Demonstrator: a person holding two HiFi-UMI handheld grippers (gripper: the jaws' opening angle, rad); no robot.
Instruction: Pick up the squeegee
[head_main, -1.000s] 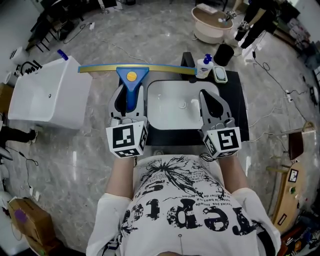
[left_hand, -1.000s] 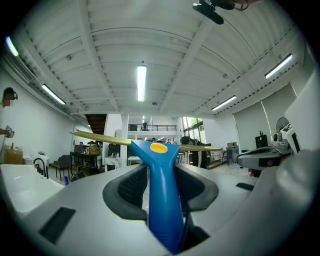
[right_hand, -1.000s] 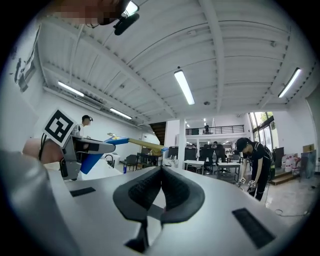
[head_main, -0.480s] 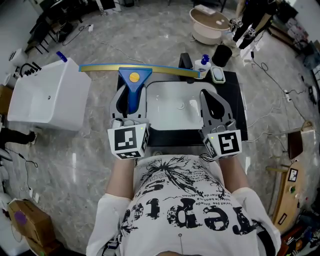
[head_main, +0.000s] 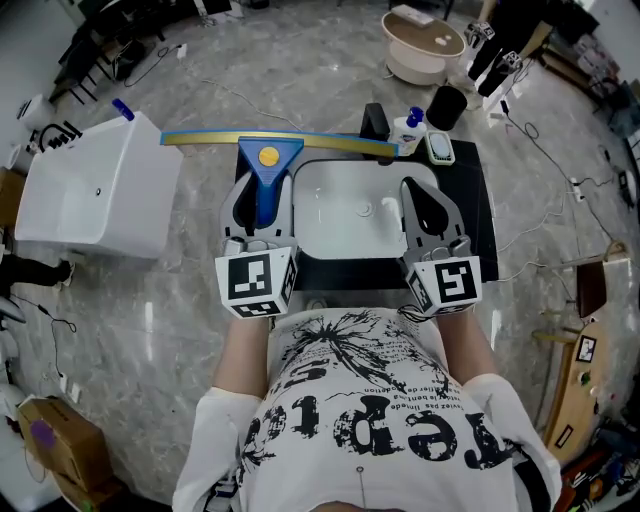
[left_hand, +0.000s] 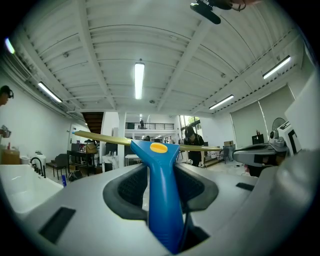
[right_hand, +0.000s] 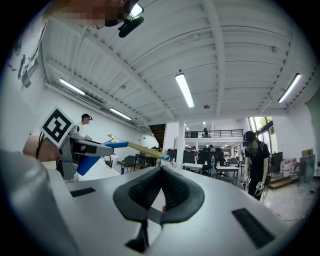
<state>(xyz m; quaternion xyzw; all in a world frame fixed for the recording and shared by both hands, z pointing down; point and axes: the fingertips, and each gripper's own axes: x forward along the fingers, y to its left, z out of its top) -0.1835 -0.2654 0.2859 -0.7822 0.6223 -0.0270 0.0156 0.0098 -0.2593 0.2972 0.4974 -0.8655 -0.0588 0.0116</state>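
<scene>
The squeegee has a blue handle (head_main: 264, 195) with a yellow dot and a long yellow-green blade (head_main: 300, 141) across its far end. My left gripper (head_main: 262, 188) is shut on the handle and holds it level, blade crosswise, over the left edge of the sink. In the left gripper view the blue handle (left_hand: 161, 195) runs straight out between the two dark pads (left_hand: 131, 187). My right gripper (head_main: 425, 196) hovers over the sink's right side, jaws shut with nothing between them. From the right gripper view (right_hand: 161, 192) the squeegee (right_hand: 118, 145) shows at the left.
A white sink basin (head_main: 330, 240) sits in a black counter (head_main: 482, 205). A soap bottle (head_main: 408, 131), a black cup (head_main: 447, 108) and a small dish (head_main: 439, 149) stand at the counter's back. A white tub (head_main: 95, 190) lies on the floor to the left.
</scene>
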